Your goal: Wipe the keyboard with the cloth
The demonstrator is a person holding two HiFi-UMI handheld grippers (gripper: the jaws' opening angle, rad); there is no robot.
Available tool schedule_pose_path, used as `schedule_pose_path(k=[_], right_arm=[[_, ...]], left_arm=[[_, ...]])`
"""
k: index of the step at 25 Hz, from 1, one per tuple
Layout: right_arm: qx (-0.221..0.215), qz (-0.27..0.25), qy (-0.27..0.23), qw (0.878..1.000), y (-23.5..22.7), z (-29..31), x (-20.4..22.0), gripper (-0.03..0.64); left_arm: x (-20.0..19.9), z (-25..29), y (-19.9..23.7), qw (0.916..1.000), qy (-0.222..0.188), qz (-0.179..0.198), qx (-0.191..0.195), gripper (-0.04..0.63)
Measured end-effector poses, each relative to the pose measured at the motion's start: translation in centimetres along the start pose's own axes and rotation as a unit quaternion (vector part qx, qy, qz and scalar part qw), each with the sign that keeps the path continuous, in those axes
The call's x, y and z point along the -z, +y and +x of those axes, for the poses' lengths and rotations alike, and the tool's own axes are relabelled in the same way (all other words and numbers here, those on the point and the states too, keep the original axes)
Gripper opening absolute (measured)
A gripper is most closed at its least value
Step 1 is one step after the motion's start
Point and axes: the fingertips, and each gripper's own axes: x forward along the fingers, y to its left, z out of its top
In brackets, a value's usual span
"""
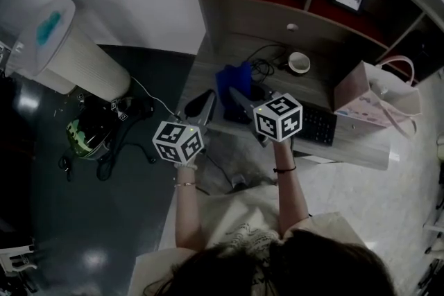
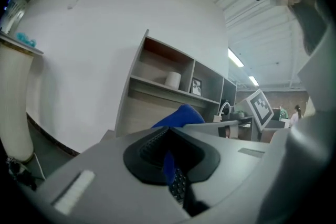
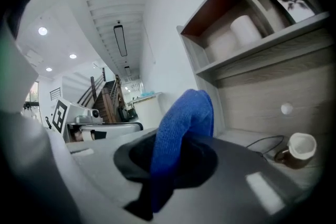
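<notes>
Bench [image 1: 350, 147] front edge nearest, straight, pale grey. Left hand-held gripper [image 1: 207, 105] at bench's left end, open dark floor beside: jaws nearly together, thin slit, nothing gripped. Right hand-held gripper [image 1: 240, 99] clamped on blue nubby cloth [image 1: 232, 81], bunched upward over left end of flat black keyboard [image 1: 316, 125]. Farther back: tangled cable [image 1: 267, 66], round white cup [image 1: 299, 63], pink paper bag [image 1: 374, 97].

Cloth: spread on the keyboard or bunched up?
Bunched. The cloth is pinched between the jaws of the right gripper, a folded hump sticking out past them, not laid flat.
</notes>
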Motion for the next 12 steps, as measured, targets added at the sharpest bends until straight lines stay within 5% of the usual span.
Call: schedule_pose_path(k=[12], right_arm=[[-0.002,-0.027,-0.052,0.998,0.6,-3.5,-3.9,0.060]], left_arm=[[-2.5,0.3,-3.4,0.9982,-0.020,0.035,0.043,0.005]])
